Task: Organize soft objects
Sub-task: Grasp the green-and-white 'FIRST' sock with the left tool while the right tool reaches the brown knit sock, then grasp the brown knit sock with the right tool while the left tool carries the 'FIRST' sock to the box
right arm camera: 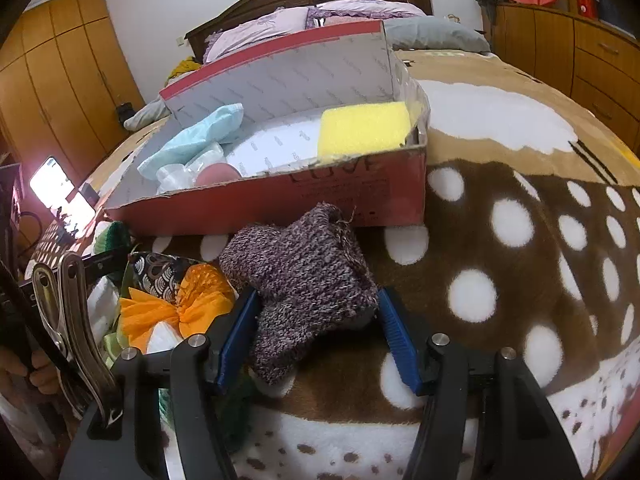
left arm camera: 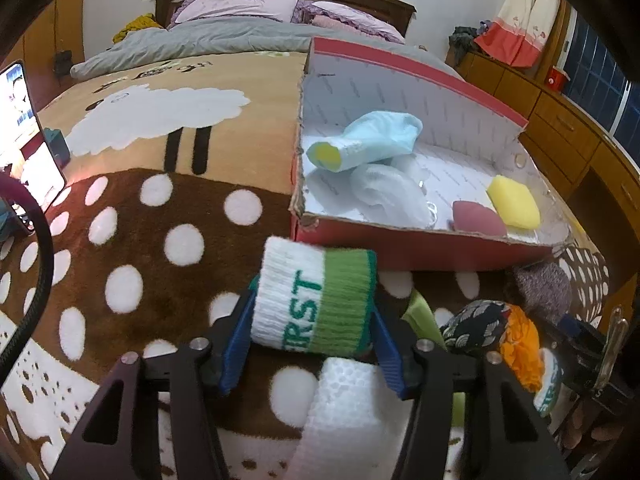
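My left gripper [left arm camera: 314, 330] is closed on a rolled white-and-green sock [left arm camera: 316, 300], one blue pad against each side of it. The roll's long axis runs across the gap from pad to pad, white end to my left, green band to my right, and the green lettering on it reads sideways. Directly ahead of these fingers, a little to the right, stands the red cardboard box [left arm camera: 420, 246] on the spotted blanket [left arm camera: 132, 240]. Below the sock, close to the fingers, lies a piece of white foam [left arm camera: 348, 404].

My right gripper [right arm camera: 316, 334] stands wide, and a grey-purple knitted sock [right arm camera: 300, 280] lies between its fingers. The left pad touches the knit; whether the right pad presses it I cannot tell, so I cannot call it a hold. The sock's long axis slants from its cuff, up ahead near the box front, back toward the left finger.

The left view looks down into the box and shows a light blue sock [left arm camera: 368, 140], something white and crumpled [left arm camera: 390, 192], a dark pink sponge [left arm camera: 478, 216] and a yellow sponge [left arm camera: 514, 202]. The right view sees that box lower, front wall on. Just left of the right fingers it shows an orange cloth [right arm camera: 180, 312] and a dark patterned fabric [right arm camera: 160, 274]; the left view catches these only at its right edge.
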`<action>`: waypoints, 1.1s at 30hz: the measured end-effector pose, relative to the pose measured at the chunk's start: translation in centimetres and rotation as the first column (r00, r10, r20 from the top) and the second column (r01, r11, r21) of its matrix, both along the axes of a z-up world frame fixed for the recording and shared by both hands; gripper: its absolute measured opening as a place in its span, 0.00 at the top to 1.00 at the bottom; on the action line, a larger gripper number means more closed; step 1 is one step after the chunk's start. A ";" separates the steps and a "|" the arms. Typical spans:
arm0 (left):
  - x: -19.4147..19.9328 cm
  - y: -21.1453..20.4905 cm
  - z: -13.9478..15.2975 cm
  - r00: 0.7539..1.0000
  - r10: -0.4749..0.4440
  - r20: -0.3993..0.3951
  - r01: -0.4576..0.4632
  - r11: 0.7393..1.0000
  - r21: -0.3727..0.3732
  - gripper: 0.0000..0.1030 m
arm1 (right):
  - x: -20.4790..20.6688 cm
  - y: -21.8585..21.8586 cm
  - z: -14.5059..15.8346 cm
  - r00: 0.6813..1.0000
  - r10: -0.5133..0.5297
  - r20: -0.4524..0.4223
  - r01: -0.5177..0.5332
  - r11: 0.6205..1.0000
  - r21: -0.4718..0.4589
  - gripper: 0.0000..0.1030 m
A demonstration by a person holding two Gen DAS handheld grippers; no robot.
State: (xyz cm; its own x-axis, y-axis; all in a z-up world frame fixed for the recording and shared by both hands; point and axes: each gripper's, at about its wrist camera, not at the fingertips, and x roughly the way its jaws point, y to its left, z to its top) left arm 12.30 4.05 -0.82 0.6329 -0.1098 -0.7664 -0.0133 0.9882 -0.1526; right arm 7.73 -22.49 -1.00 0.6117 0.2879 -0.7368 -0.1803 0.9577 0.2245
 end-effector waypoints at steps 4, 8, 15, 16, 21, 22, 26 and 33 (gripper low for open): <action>-0.3 0.3 0.1 1.000 0.001 0.007 -0.001 1.000 -0.009 0.53 | -0.5 0.5 -0.2 1.000 -0.006 0.029 0.007 0.999 -0.033 0.42; -0.8 0.6 0.6 1.000 0.004 0.016 -0.004 1.000 -0.023 0.58 | -0.8 0.4 0.0 0.999 -0.003 0.039 0.004 1.000 -0.029 0.55; -1.7 1.0 1.2 1.000 0.009 0.024 -0.008 0.999 -0.031 0.58 | -1.8 0.5 0.4 0.997 0.026 0.068 -0.026 1.000 0.004 0.74; -1.8 1.0 1.3 1.000 0.009 0.027 -0.008 0.999 -0.031 0.58 | -1.9 0.5 0.5 0.997 0.029 0.071 -0.030 1.000 0.007 0.76; -2.6 1.3 2.2 0.998 0.010 0.061 -0.009 1.000 -0.017 0.58 | -2.5 0.4 1.2 0.997 0.037 0.069 -0.040 0.999 0.033 0.81; -2.7 1.3 2.3 0.998 0.009 0.067 -0.008 1.000 -0.016 0.58 | -2.7 0.4 1.4 0.997 0.036 0.073 -0.039 0.999 0.032 0.82; -3.2 1.4 3.1 0.997 0.008 0.082 -0.005 0.999 -0.032 0.58 | -3.3 0.2 2.1 0.995 0.030 0.091 -0.033 0.999 0.032 0.83; -4.1 0.6 4.6 0.993 -0.013 0.117 0.018 0.999 -0.041 0.58 | -4.5 -0.6 3.6 0.991 0.012 0.133 -0.017 0.999 0.043 0.84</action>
State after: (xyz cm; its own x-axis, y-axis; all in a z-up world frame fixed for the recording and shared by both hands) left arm 8.24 4.66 3.82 0.7160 -0.1506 -0.6816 0.0223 0.9809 -0.1933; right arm 3.18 -23.06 2.57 0.6988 0.3275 -0.6359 -0.2251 0.9446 0.2391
